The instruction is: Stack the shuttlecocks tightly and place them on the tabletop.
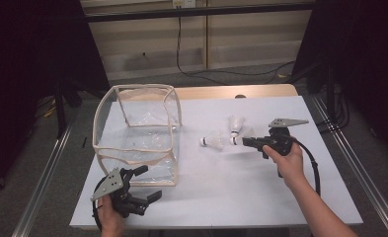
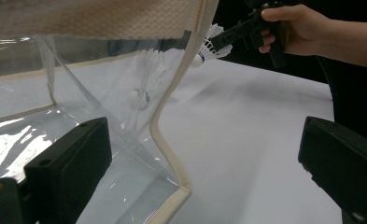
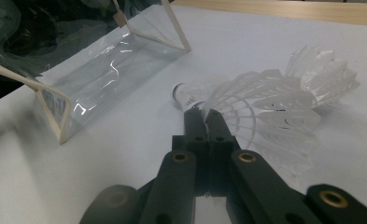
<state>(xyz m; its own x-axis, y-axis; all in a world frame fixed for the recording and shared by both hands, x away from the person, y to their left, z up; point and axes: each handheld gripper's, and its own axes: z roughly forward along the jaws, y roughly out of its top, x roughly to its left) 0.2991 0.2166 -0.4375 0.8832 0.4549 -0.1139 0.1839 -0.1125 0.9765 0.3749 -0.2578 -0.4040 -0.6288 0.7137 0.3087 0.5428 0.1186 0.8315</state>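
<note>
A clear plastic bag [image 1: 137, 133] with cream trim stands open-topped on the left of the white table [image 1: 241, 192]. My left gripper [image 1: 149, 182] is open at its near corner, and that corner seam [image 2: 169, 154] rises between the two jaws. My right gripper [image 1: 243, 141] is shut on a white shuttlecock [image 1: 236, 129] close to its cork [image 3: 179, 93], with the feathers [image 3: 270, 116] fanning out to the right of the jaws [image 3: 203, 114]. A second shuttlecock [image 1: 214, 141] lies on the table just left of the held one. Another feather skirt [image 3: 323, 74] shows behind.
The table's wooden far edge [image 1: 260, 91] borders a floor with cables. Metal rails [image 1: 46, 173] run along both sides. Open white surface stretches between the bag and the right hand [image 1: 288, 160], and in front of them.
</note>
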